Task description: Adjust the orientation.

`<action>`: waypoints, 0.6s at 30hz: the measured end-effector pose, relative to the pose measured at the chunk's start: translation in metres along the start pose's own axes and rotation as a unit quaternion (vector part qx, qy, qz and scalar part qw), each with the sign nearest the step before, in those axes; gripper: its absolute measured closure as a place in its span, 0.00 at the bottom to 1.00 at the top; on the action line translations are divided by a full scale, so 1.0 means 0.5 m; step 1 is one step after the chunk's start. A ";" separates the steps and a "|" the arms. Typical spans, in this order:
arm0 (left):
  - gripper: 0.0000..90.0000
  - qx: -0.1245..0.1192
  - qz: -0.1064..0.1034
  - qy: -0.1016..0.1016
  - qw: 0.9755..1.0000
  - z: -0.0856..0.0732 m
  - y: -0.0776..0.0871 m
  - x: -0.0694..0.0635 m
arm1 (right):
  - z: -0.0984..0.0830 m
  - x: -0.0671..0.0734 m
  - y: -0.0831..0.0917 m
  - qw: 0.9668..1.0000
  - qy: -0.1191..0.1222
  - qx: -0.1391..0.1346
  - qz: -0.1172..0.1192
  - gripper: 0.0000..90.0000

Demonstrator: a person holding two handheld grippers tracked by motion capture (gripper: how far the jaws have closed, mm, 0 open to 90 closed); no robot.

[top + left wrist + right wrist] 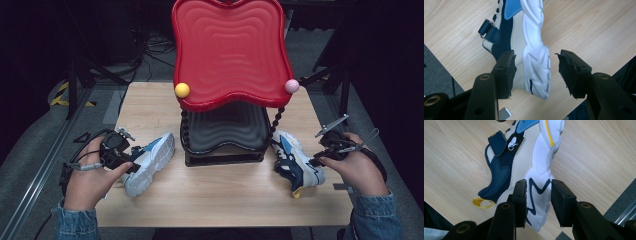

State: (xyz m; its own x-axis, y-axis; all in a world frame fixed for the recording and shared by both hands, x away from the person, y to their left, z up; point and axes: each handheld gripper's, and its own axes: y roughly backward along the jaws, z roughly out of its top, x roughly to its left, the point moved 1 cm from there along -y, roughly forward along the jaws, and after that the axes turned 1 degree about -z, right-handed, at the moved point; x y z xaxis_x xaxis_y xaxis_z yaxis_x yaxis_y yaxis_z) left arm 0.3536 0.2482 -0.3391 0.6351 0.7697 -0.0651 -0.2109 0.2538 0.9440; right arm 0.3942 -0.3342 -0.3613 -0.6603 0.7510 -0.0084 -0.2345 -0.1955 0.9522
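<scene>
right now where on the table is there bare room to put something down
The front strip of the table, between the two shoes and the near edge, is bare. So are the far left corner, behind the left shoe, and the far right strip beside the red rack. It is crowded mid-table: the rack's black lower shelf sits there, with the right shoe close against it.

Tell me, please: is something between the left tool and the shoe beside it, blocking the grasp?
Nothing visible does. In the left gripper view the left tool is open around the heel of the left shoe: one jaw touches the upper side, while the other stands apart from the white sole, with bare table behind.
</scene>
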 end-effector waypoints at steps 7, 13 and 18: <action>0.54 -0.012 0.000 -0.003 1.000 0.003 0.007 -0.003 | 0.005 0.003 -0.002 1.000 0.005 0.000 0.003 0.74; 0.57 -0.013 -0.010 0.002 1.000 0.006 0.000 0.004 | 0.002 0.004 -0.008 1.000 0.003 0.002 0.005 0.76; 0.64 -0.032 -0.022 0.002 0.999 0.015 0.000 0.004 | -0.008 -0.002 -0.004 1.000 -0.007 -0.010 0.005 0.75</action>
State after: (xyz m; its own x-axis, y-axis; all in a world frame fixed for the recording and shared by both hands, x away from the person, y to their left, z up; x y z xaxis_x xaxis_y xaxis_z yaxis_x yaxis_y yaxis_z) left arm 0.3604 0.2452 -0.3367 0.6417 0.7594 -0.1075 -0.2306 0.3248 0.9173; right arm 0.3927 -0.3370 -0.3646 -0.6532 0.7571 0.0058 -0.2417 -0.2158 0.9461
